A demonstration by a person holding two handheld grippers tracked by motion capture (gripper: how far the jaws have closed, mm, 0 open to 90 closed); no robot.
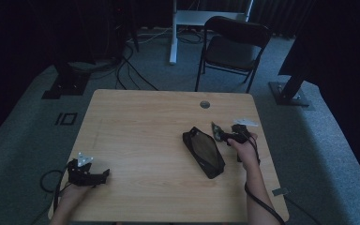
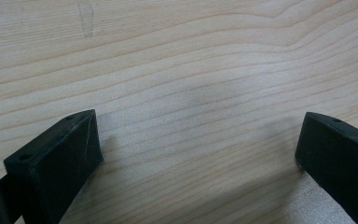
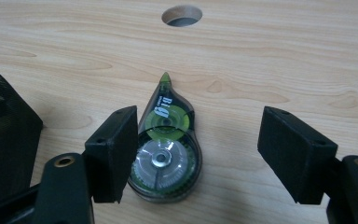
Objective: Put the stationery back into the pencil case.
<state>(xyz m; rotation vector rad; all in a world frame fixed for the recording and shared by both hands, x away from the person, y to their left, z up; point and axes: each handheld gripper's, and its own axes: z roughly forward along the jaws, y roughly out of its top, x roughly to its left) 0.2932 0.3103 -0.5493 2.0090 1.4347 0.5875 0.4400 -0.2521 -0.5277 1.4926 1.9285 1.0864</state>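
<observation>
The wooden table [image 1: 136, 140] is the biggest thing here. A black mesh pouch [image 1: 204, 152] lies on its right half. The left gripper [image 1: 104, 175] sits near the front left edge, its 2 jaws wide apart over bare wood. The right gripper [image 3: 198, 144] has its 2 jaws apart too. Between them lies a green correction tape roller [image 3: 165, 149] (flat on the wood, close against the left jaw), just right of the pouch.
</observation>
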